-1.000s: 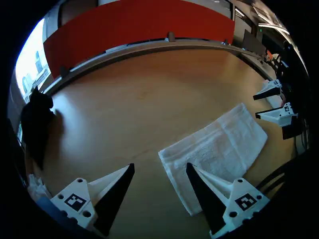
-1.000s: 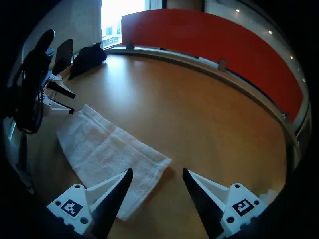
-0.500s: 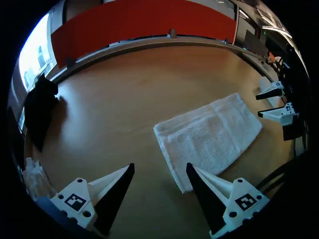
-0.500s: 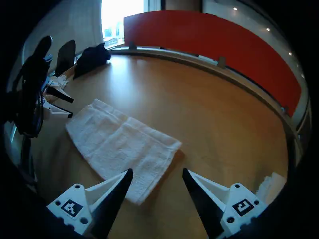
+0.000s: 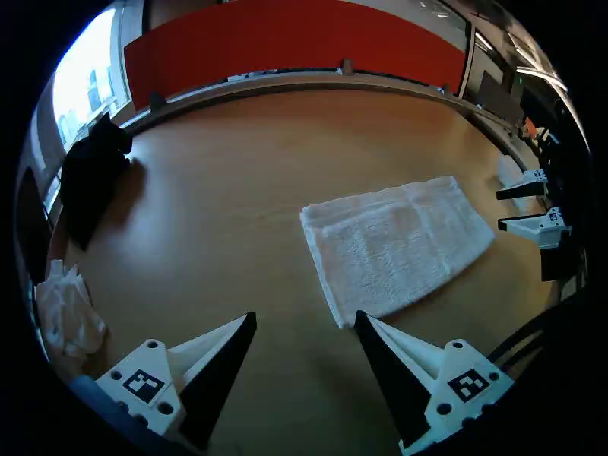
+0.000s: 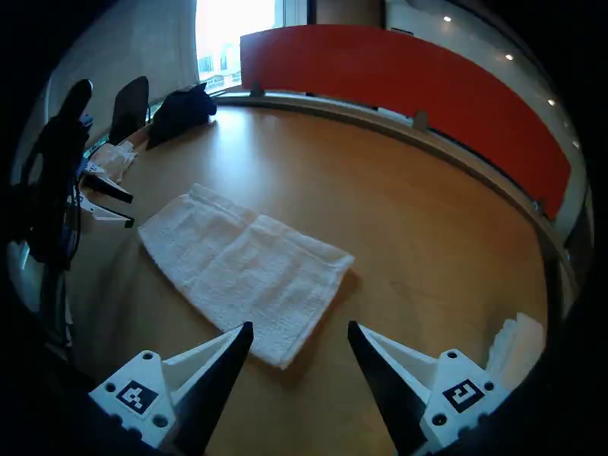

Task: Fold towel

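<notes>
A white towel lies folded flat on the wooden table. In the left gripper view my left gripper stands open just short of the towel's near corner, nothing between its fingers. My right gripper shows far off at the right edge of that view, past the towel's far end. In the right gripper view the same towel lies ahead and left, and my right gripper is open over bare wood near its corner. The left gripper appears far off at the left there.
A red partition runs along the table's far edge. A dark bundle sits at the left end, with crumpled white cloth nearer. A stack of folded white towels sits at the right edge of the right gripper view. Dark chairs stand beyond.
Both grippers have pulled back from the towel. One second ago each gripper's finger overlapped the cloth; now the towel lies free ahead of both.
</notes>
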`<state>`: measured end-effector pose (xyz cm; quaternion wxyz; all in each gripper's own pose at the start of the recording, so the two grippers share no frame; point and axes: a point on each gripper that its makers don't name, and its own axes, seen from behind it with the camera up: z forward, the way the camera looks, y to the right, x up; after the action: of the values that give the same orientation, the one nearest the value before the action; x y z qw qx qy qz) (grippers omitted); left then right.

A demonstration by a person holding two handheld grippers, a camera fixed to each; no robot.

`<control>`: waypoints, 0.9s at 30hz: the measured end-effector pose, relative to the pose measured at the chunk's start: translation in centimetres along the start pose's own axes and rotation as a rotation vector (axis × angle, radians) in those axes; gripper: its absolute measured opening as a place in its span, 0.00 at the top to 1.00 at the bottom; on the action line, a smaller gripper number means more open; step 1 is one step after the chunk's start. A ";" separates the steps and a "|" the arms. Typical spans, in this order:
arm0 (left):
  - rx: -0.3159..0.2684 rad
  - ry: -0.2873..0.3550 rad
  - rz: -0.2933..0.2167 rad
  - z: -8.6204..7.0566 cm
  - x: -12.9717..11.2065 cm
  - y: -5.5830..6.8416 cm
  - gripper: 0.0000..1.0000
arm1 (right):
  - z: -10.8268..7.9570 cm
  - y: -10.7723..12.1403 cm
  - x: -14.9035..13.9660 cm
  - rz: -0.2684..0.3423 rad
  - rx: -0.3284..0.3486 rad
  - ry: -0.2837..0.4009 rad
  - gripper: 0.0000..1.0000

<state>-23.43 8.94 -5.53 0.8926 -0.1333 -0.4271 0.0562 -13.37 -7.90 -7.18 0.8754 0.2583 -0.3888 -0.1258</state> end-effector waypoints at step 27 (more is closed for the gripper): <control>0.079 0.118 -0.091 -3.8 -2.8 -1.6 0.04 | 0.4 -1.1 -1.1 -0.049 0.030 -0.018 0.03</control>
<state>-22.27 6.07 -9.38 0.9225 -0.0814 -0.3766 0.0243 -14.36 -8.51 -8.24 0.8645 0.2796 -0.3923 -0.1436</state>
